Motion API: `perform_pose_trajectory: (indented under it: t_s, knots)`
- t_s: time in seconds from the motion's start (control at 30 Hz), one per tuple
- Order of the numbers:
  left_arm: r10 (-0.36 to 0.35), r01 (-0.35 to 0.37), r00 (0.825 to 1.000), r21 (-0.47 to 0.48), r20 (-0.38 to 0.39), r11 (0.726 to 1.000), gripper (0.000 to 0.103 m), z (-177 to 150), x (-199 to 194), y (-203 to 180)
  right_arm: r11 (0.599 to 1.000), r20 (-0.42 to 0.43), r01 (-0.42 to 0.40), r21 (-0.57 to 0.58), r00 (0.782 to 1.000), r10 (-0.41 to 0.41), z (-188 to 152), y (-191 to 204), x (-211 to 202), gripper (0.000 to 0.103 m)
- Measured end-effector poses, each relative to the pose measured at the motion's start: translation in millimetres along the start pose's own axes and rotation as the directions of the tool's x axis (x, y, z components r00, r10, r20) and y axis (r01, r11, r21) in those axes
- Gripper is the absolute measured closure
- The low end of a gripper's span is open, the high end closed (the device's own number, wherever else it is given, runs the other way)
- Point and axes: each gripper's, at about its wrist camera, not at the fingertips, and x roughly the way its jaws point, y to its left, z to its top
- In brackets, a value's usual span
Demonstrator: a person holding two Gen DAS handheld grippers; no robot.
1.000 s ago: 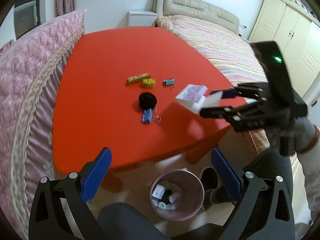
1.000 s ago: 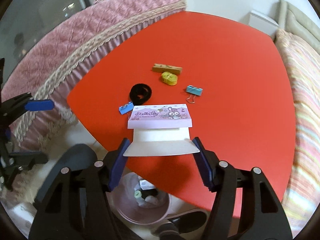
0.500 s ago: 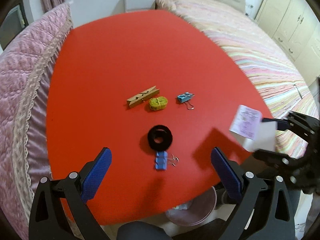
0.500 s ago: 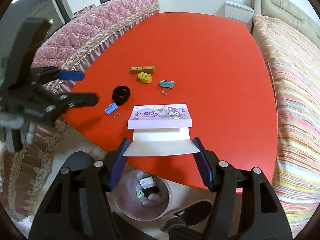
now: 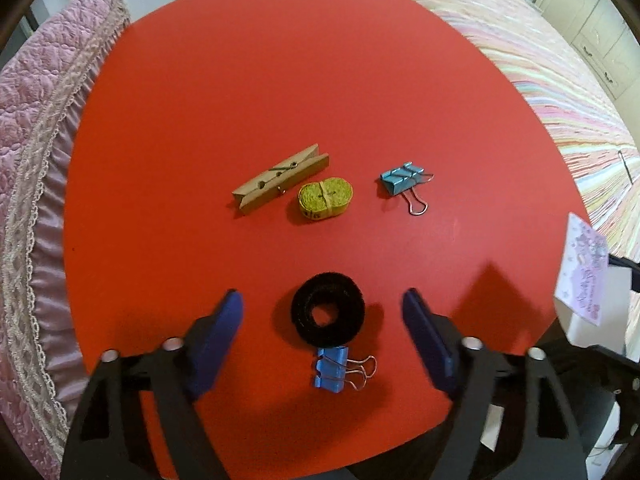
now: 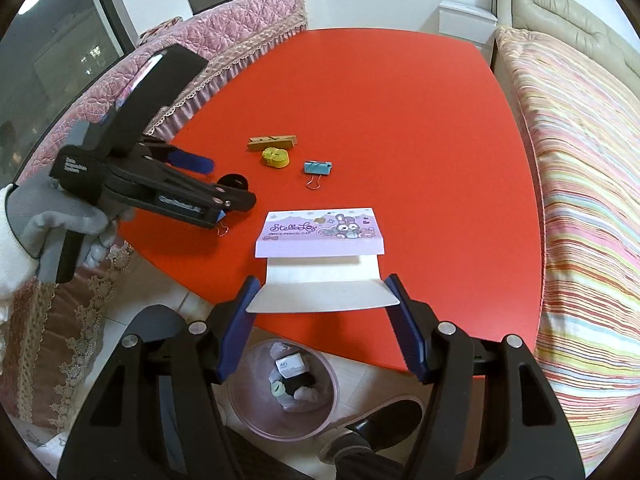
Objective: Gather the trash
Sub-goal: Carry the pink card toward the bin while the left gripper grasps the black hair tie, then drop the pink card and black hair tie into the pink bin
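Left gripper (image 5: 323,312), pointing steeply down over the red table (image 5: 280,80), its jaws closing with the black ring (image 5: 328,309) between the blue pads, which do not yet touch it. Just nearer the gripper than the ring, touching its edge, lies a blue binder clip (image 5: 331,369); farther ahead lie a wooden clothespin (image 5: 280,178), a folded yellow tape (image 5: 326,197) beside it, and to their right a light-blue binder clip (image 5: 402,178). Right gripper (image 6: 323,298), clamped on the white base of a purple printed box (image 6: 320,233), which it holds above the near table edge. Directly beneath this gripper, on the floor, stands a pink trash bin (image 6: 256,412) with scraps inside. To its left, a gloved hand (image 6: 44,224) carries the left gripper over the ring.
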Motion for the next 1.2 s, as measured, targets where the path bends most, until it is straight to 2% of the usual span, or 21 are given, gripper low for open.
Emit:
perform_pose_trajectory:
  t_s: [0.03,0.13,0.4,0.57,0.67,0.93,1.13,1.2]
  knots:
    - [0.0,0.0,1.0,-0.002,-0.001,1.0,0.049,1,2,1,1.0,0.002,-0.001,0.001,1.0,0.001,0,0,0,0.04]
    - [0.003,-0.003,1.0,-0.01,0.003,1.0,0.074,0,3,4,1.0,0.006,-0.003,0.001,1.0,0.003,0,0,0,0.04]
    - [0.012,-0.01,0.995,-0.021,0.103,1.0,0.075,-10,-18,10,1.0,0.016,-0.004,-0.003,1.0,0.004,-1,6,1,0.04]
    - [0.035,-0.034,0.98,-0.009,0.197,0.999,0.075,-21,-50,4,1.0,0.034,-0.002,-0.005,0.999,0.002,-1,14,-4,0.04]
    - [0.033,-0.035,0.965,0.003,0.262,0.999,0.074,-33,-73,-9,1.0,0.052,0.005,-0.016,0.999,-0.005,-4,21,-12,0.04]
    - [0.009,-0.022,0.926,0.03,0.377,0.999,0.074,-89,-114,-30,0.998,0.103,0.024,-0.053,0.994,-0.018,-19,39,-39,0.04]
    - [-0.027,0.015,0.911,0.032,0.411,0.999,0.074,-127,-119,-34,0.997,0.112,0.024,-0.074,0.994,-0.016,-41,52,-51,0.04]
    - [-0.054,0.051,0.909,0.02,0.413,0.999,0.074,-142,-119,-35,0.996,0.108,0.025,-0.082,0.994,-0.016,-50,57,-53,0.04]
